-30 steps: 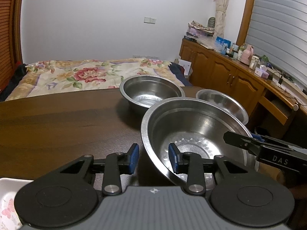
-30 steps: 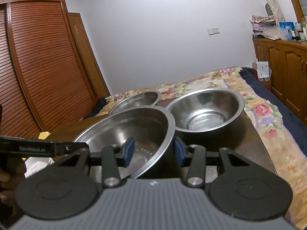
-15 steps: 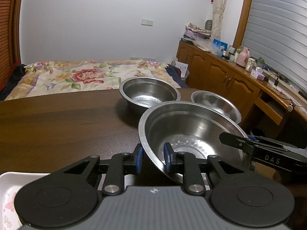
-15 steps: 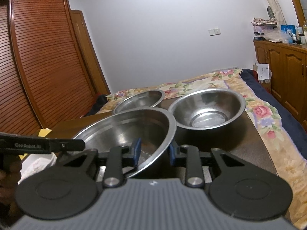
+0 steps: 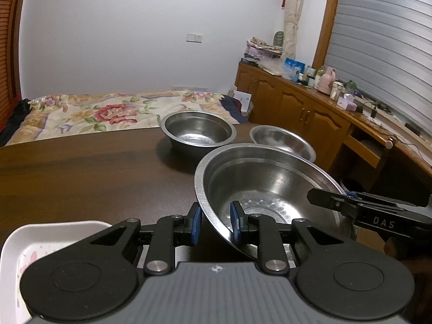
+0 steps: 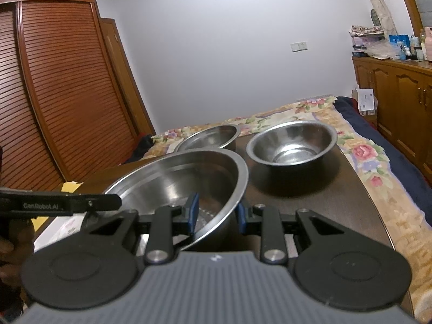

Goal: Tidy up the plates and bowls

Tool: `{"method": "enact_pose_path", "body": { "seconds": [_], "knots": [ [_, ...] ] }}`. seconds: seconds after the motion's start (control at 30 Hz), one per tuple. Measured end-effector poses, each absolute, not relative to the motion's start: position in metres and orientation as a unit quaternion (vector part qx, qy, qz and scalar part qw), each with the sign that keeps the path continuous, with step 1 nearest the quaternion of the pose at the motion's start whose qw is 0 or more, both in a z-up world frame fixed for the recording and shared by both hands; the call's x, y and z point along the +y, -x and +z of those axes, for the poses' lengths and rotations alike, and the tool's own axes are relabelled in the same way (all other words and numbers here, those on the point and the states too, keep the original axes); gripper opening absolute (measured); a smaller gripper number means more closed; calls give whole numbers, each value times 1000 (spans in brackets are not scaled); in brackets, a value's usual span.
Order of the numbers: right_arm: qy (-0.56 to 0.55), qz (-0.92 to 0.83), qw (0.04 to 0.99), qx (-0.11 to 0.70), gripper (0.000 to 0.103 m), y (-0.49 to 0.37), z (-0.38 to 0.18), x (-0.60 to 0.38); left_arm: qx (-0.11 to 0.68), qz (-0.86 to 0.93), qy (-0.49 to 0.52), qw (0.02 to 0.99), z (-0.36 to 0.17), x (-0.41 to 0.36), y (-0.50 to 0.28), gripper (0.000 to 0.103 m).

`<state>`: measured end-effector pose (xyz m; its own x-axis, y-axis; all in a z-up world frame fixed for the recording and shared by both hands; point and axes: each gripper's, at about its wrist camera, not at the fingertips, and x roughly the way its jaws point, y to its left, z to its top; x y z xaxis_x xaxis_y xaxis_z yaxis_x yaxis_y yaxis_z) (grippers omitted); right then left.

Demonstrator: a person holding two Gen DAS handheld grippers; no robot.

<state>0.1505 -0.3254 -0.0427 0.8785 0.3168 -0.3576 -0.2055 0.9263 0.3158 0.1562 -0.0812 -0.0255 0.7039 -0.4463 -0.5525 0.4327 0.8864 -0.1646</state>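
L gripper (image 5: 214, 224) and R gripper (image 6: 217, 214) each pinch opposite rims of the big steel bowl (image 5: 270, 189), jaws nearly closed on the thin edge; bowl sits tilted over the table (image 5: 81, 172); two smaller bowls (image 5: 198, 131) (image 5: 282, 141) stand ahead; white plate (image 5: 40, 240) just left of L gripper.

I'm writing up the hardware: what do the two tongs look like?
Both match: a ribbed grey body, two round black discs, black linkage arms with silver pivot screws, and blue pads on the fingertips. The left tongs carry white "GenRobot.AI" lettering along their side, the right tongs "DAS". No cables or sleeves show.
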Motion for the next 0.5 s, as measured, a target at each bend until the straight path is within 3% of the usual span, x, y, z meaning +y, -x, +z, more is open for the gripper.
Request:
{"method": "enact_pose_path", "body": {
  "seconds": [0.5],
  "knots": [
    [-142, 133, 955, 222, 31, -132, -46, -327, 312, -252, 3, 916, -37, -77, -130, 26]
  ]
}}
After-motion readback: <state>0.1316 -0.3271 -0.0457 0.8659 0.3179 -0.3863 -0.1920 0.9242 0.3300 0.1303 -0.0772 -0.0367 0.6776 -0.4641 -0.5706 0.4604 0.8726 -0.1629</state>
